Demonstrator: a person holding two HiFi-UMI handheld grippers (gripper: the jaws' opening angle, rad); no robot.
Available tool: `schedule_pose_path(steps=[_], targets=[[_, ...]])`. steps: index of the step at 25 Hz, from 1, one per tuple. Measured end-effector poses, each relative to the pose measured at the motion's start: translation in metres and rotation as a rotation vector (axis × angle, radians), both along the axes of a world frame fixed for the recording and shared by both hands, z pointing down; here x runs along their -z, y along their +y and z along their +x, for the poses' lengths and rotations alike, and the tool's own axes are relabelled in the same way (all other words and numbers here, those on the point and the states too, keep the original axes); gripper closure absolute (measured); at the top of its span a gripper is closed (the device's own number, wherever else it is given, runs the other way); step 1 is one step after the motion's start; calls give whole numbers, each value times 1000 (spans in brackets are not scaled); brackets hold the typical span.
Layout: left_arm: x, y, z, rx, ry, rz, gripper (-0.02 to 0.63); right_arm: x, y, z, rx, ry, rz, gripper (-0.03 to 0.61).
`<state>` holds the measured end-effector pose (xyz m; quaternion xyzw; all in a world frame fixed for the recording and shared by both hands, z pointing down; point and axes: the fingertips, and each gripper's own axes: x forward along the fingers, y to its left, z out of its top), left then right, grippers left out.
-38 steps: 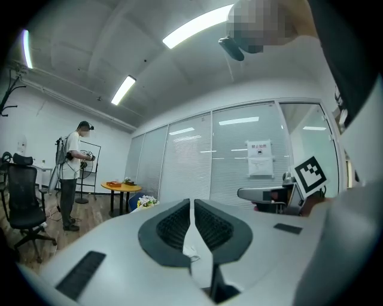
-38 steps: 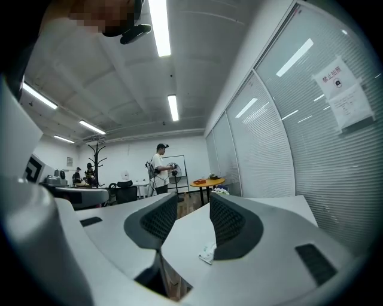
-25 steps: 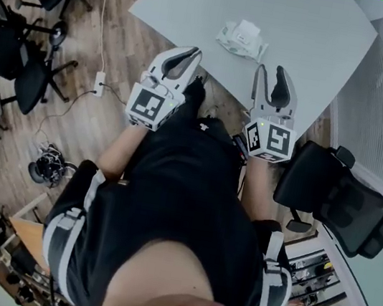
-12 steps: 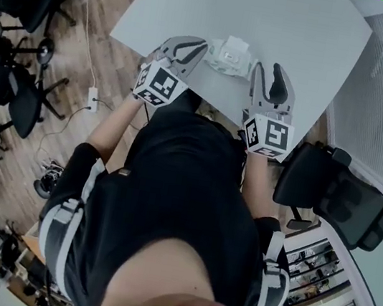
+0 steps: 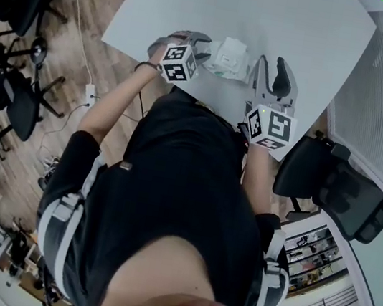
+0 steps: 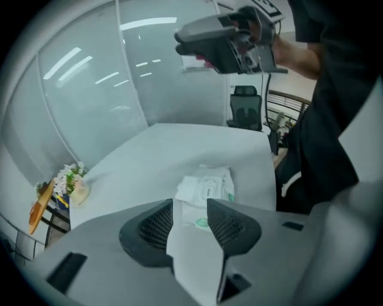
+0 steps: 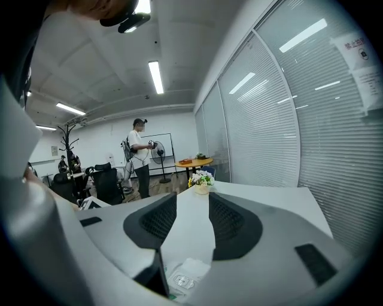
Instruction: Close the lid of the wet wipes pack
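The white wet wipes pack (image 5: 229, 57) lies near the front edge of the white table (image 5: 301, 22), and its flap lid seems to be raised. In the left gripper view the pack (image 6: 206, 185) lies just beyond my jaws. My left gripper (image 5: 199, 43) (image 6: 190, 209) is at the pack's left side, tilted down. Its jaws are opening, and nothing is between them. My right gripper (image 5: 274, 64) (image 7: 191, 206) hovers at the pack's right, its jaws opening slightly with nothing between them. The pack (image 7: 182, 278) shows low beneath them.
A vase of flowers (image 7: 202, 181) (image 6: 70, 182) stands at the table's far end. A black office chair (image 5: 338, 188) is right of me, and more chairs (image 5: 20, 4) stand on the wooden floor at left. Glass walls with blinds (image 7: 281, 137) border the table. A person (image 7: 139, 158) stands far off.
My left gripper swung down and forward from my waist to the pack's left side, rolled, and its jaws parted. My right gripper moved forward over the table edge beside the pack.
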<state>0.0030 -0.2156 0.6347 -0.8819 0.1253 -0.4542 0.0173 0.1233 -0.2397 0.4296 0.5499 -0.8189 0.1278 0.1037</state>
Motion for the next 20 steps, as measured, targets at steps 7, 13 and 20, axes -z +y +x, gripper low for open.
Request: schedule_pose_path(steps=[7,13,20], targets=[[-76,10,13,-225,-152,-113,433,-26,-34,-3,35,45,-67,390],[-111,3,18,-281,-205,-146,433,-57,-59,-12,80,91,-122,388],[-132,-1,23,-318,-208,-203,430,-113,-73,-30,280,151,-277,380]])
